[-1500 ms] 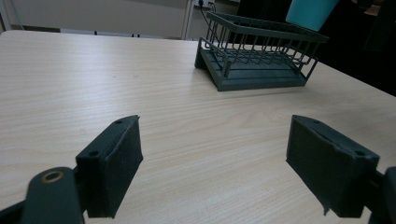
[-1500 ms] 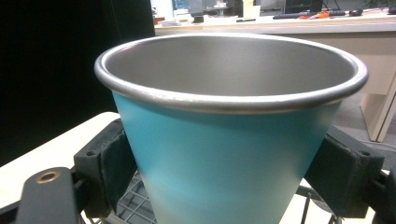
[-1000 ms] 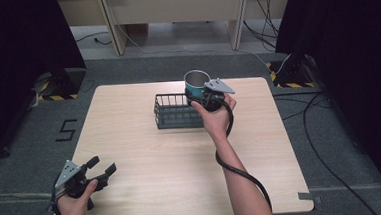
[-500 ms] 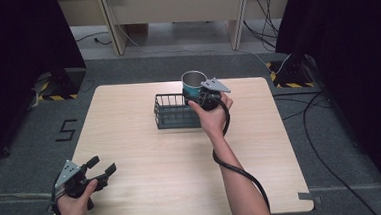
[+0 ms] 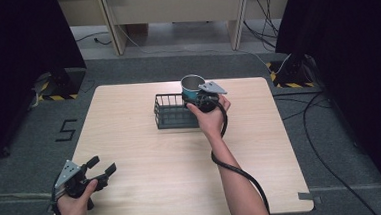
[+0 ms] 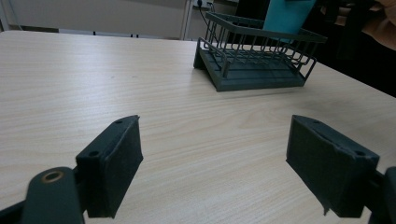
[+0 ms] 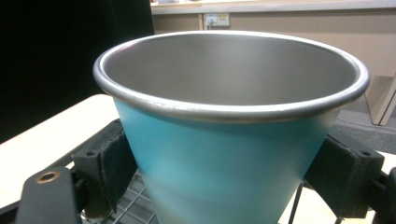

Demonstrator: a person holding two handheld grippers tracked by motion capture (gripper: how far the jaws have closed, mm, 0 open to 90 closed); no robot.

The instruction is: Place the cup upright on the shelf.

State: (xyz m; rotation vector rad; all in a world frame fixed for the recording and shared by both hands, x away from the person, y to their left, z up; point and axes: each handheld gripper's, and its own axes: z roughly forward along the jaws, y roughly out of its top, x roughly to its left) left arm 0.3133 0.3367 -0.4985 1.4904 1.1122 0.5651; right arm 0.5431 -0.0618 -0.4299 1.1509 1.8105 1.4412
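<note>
Now the right gripper (image 5: 201, 98) has its two jaws pressed on the sides of one blue cup (image 5: 192, 86), one jaw on each side; the cup is shiny metal inside and nothing can be seen in it; in the right gripper view the cup (image 7: 224, 140) is held upright above the wire bars of the basket (image 7: 135, 205); from the high view the cup is at the 2 o'clock corner of the one dark wire basket (image 5: 171, 111), which sits on the wooden table (image 5: 147, 165) toward 12 o'clock; the basket (image 6: 254, 60) looks empty; the left gripper (image 5: 96, 172) is down at 7 o'clock, well apart from the basket; its jaws are wide apart and hold nothing.
</note>
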